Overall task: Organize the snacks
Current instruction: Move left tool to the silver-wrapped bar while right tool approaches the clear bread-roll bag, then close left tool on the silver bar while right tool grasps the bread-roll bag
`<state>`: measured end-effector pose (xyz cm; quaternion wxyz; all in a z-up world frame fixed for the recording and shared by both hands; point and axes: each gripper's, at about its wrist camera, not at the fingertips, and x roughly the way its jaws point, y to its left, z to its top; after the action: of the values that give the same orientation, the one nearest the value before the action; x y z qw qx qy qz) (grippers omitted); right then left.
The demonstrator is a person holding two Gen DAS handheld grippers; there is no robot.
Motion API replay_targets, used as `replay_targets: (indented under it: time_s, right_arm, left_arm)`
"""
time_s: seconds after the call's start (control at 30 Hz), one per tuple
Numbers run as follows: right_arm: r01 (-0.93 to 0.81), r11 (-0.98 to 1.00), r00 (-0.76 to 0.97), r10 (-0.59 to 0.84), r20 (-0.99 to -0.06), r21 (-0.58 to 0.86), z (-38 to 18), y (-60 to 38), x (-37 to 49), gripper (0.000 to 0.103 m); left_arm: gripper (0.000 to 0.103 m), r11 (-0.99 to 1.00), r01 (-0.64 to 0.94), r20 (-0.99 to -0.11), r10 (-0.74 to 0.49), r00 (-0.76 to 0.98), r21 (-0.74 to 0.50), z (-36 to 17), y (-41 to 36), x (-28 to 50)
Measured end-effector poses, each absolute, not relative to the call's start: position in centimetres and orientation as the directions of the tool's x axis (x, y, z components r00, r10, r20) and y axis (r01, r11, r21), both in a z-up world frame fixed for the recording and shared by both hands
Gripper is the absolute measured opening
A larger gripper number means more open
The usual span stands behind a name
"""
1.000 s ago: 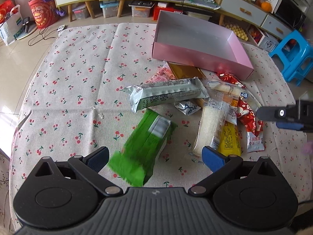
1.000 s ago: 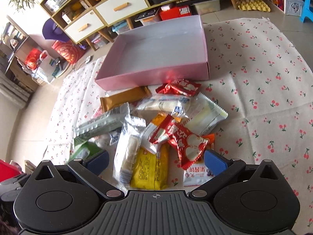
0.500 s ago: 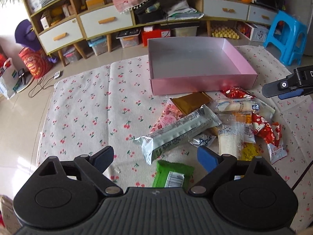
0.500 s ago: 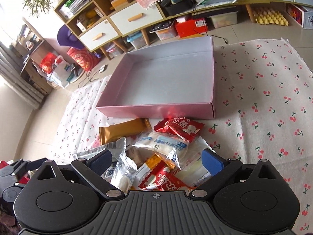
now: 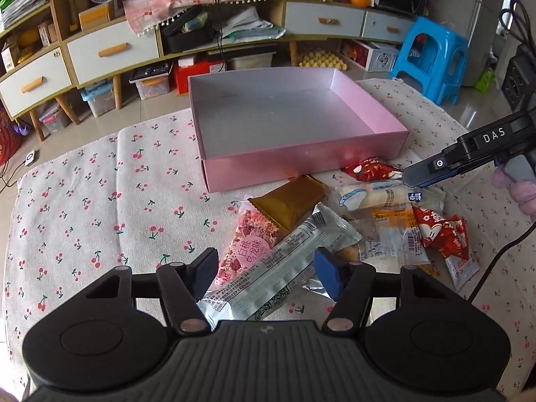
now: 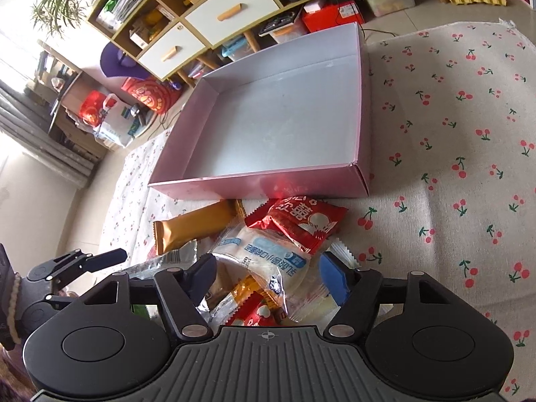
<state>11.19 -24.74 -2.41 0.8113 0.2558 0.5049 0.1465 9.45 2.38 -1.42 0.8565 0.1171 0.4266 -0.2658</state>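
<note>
- The left gripper (image 5: 264, 273), at the bottom centre of its own view, is closing its jaws around a long silver-wrapped snack bar (image 5: 284, 264); a second ago they stood wide over a green packet, which is now gone from that view.
- The bar lies slantwise between the two blue pads, with the left pad at its edge and the right pad just beside it; the pads do not yet visibly press it.
- The right gripper (image 6: 266, 276), low in the centre of its view, is also closing, with a white-and-blue bun packet (image 6: 268, 251) between its fingers, where half a second ago the jaws were near their widest.
- Whether those pads already touch the wrapper cannot be told.
- Both grippers have dropped closer to the snack pile, which fills the lower middle of each frame.
- The pink box (image 5: 301, 154) sits in the upper centre, touching or just beyond the pile, and is bare inside, as it was a second ago.
- A brown bar (image 5: 289, 201) and a red packet (image 6: 301, 221) lie nearest its front wall, on the cherry-print cloth (image 5: 83, 207).
- Judging from this, sorting has barely begun: two pickups are under way at once, and nothing is in the box yet.
- The loose, overlapping wrappers may slip or drag neighbours when lifted.
</note>
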Motion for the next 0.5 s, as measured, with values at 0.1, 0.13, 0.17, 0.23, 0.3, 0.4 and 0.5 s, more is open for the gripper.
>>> replay_targets:
  time_s: [0.1, 0.13, 0.17, 0.23, 0.3, 0.4, 0.5]
  right_arm:
    - [-0.002, 0.842, 0.457, 0.481, -0.748, 0.54, -2.5, -24.3, 11.4, 0.066]
    - [-0.006, 0.848, 0.462, 0.473, -0.75, 0.531, -2.5, -24.1, 11.4, 0.066]
    - [-0.01, 0.853, 0.466, 0.465, -0.752, 0.522, -2.5, -24.0, 11.4, 0.066]
    - [-0.019, 0.864, 0.477, 0.45, -0.755, 0.502, -2.7, -23.9, 11.4, 0.066]
    - [-0.03, 0.873, 0.479, 0.44, -0.759, 0.487, -2.9, -23.6, 11.2, 0.066]
    - [-0.062, 0.883, 0.453, 0.44, -0.775, 0.465, -2.8, -22.9, 10.9, 0.066]
    - [-0.094, 0.897, 0.442, 0.427, -0.789, 0.433, -2.5, -21.9, 10.7, 0.066]
  left_arm:
    - [0.06, 0.822, 0.569, -0.803, -0.362, 0.474, -0.035, -1.7, 2.6, 9.5]
    - [0.06, 0.819, 0.573, -0.806, -0.362, 0.468, -0.035, -1.7, 2.6, 9.4]
    - [0.059, 0.816, 0.578, -0.81, -0.36, 0.464, -0.032, -1.8, 2.5, 9.3]
    - [0.059, 0.806, 0.592, -0.817, -0.356, 0.453, -0.023, -1.9, 2.4, 9.0]
    - [0.059, 0.797, 0.604, -0.826, -0.346, 0.446, -0.007, -2.0, 2.3, 8.7]
    - [0.059, 0.784, 0.62, -0.834, -0.331, 0.442, 0.017, -2.0, 2.2, 8.2]
    - [0.059, 0.77, 0.636, -0.844, -0.317, 0.433, 0.037, -2.2, 2.0, 7.8]
